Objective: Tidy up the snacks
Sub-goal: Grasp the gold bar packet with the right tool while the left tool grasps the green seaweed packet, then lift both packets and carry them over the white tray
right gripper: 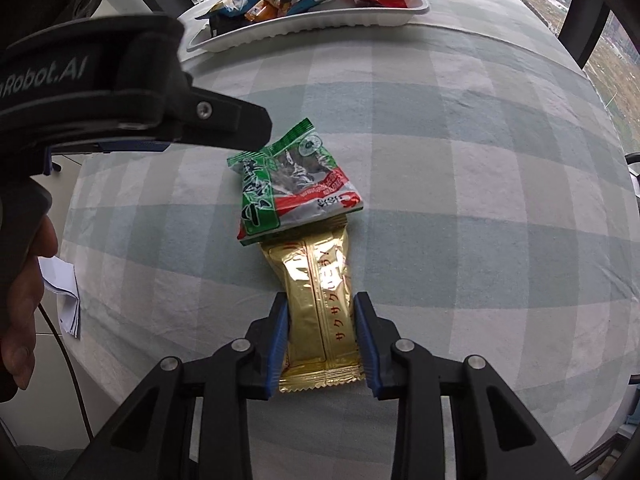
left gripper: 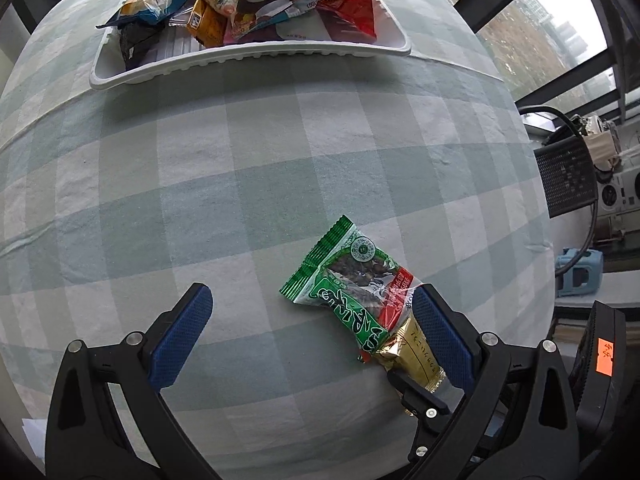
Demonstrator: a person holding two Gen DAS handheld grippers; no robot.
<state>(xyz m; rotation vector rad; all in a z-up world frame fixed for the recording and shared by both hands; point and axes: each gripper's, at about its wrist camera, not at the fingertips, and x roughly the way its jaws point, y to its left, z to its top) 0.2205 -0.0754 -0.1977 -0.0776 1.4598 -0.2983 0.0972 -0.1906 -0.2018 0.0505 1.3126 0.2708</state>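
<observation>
A green snack packet (left gripper: 352, 276) lies on the checked tablecloth, overlapping one end of a gold snack packet (left gripper: 416, 356). My left gripper (left gripper: 312, 300) hangs open above the cloth, with the green packet just inside its right finger. In the right wrview view the gold packet (right gripper: 320, 304) sits between the blue pads of my right gripper (right gripper: 320, 312), which press on its two long edges. The green packet (right gripper: 288, 184) lies just beyond it, with a finger (right gripper: 224, 124) of the left gripper over its far corner. A white tray (left gripper: 248, 60) holding several snack packets stands at the far edge.
The tray (right gripper: 320, 24) is at the back of the round table. A person's hand (right gripper: 24, 320) holds the left gripper. Folded white paper (right gripper: 64, 296) lies past the table's left edge. A black mesh chair back (left gripper: 568, 176) and a blue object (left gripper: 580, 276) stand to the right.
</observation>
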